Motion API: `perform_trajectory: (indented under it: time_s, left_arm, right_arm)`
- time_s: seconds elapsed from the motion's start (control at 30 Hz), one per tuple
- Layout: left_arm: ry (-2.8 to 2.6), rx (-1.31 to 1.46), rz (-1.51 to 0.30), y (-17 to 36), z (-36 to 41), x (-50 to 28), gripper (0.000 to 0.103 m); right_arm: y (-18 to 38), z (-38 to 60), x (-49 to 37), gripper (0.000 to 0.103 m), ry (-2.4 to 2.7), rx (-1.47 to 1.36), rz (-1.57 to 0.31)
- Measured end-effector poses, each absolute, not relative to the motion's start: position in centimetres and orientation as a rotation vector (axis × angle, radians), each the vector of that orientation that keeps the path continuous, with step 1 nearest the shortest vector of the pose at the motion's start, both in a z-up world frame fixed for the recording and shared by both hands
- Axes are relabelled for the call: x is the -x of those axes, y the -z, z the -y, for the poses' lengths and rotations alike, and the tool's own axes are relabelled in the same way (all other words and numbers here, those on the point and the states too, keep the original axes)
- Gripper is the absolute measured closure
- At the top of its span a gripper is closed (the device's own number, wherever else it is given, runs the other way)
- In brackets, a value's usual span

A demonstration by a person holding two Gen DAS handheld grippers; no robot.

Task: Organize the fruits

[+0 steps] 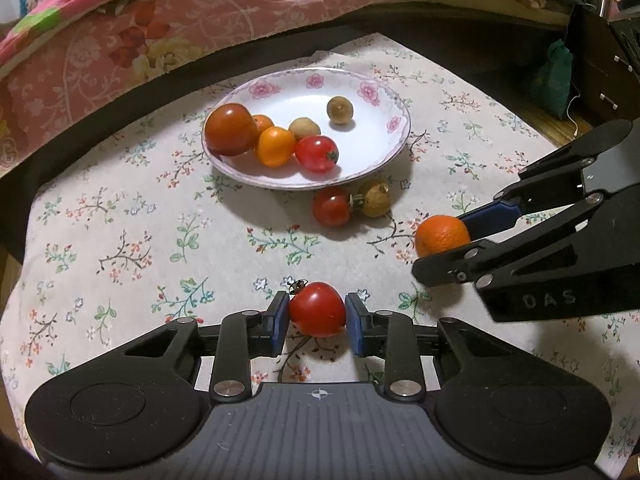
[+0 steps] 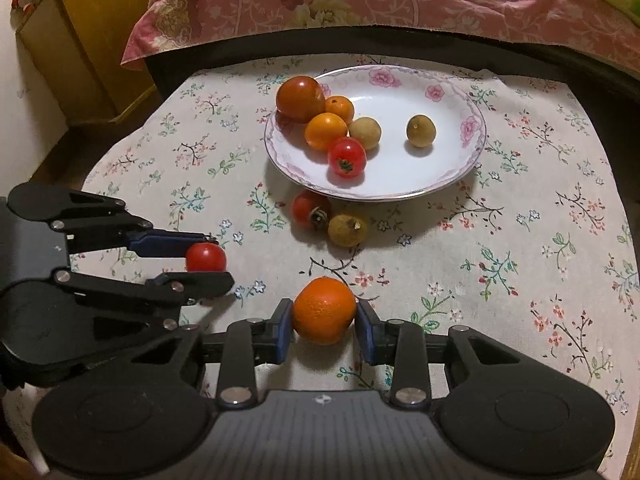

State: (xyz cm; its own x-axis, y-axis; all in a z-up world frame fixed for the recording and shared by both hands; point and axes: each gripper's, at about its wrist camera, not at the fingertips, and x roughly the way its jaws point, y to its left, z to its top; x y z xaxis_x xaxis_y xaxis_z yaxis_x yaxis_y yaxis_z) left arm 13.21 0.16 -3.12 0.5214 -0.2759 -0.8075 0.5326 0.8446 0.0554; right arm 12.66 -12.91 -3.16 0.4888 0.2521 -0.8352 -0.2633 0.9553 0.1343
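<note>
Red tomato point(image 1: 317, 309) sits pinched in the left claw point(image 1: 317, 314), near edge of the bench point(image 1: 120, 248); right claw point(image 2: 324, 316) grips an orange point(image 2: 324, 310). Both hover short of the plate point(image 1: 372, 160), likely bound there; two fruits wait just beside it.

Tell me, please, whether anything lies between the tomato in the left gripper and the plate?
Partly. A loose tomato and a brown fruit sit on the cloth just before the plate, slightly right of a straight path from the held tomato. Approaching further left, nothing visible blocks.
</note>
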Motion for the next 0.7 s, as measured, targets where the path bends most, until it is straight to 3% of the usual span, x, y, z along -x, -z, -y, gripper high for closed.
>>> perform_trajectory:
  time_s: [0.7]
  left_arm:
    - [0.492,-0.287,-0.89,2.56,-0.03,-13.63,0.065]
  right_arm:
    - [2.67,12.57,-12.67,0.069,-0.325,-0.005,-1.004]
